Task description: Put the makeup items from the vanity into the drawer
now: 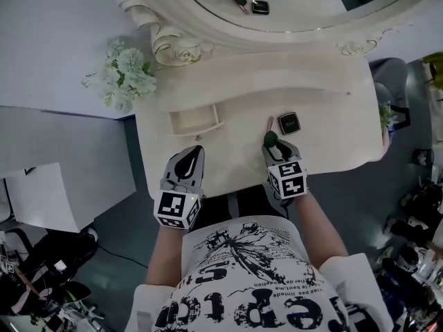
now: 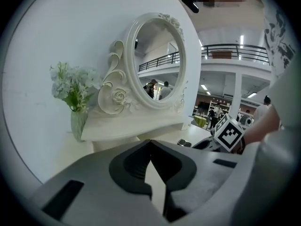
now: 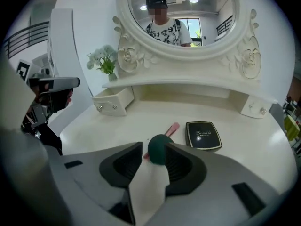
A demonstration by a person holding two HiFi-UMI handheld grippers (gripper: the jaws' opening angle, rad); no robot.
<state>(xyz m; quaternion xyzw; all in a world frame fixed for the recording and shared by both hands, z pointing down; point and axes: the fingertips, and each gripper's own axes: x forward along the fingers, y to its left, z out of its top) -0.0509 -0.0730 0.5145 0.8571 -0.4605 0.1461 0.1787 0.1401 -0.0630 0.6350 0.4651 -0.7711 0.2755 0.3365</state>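
A makeup tool with a pink handle (image 3: 172,128) and a dark green rounded head (image 3: 159,149) lies on the white vanity top (image 1: 325,144). My right gripper (image 3: 156,147) is open around that green head (image 1: 271,138); the head touches the right-hand jaw and a gap shows on the other side. A black square compact (image 3: 203,135) lies just right of the tool, also in the head view (image 1: 288,123). The small white drawer (image 1: 196,124) stands pulled out at the back left (image 3: 113,101). My left gripper (image 1: 197,151) hovers in front of it, shut and empty (image 2: 150,142).
A vase of white flowers (image 1: 127,75) stands left of the oval mirror (image 1: 277,5), which rises behind a raised shelf. A closed small drawer (image 3: 254,108) sits at the back right. The vanity's front edge runs just under both grippers, with my torso close behind.
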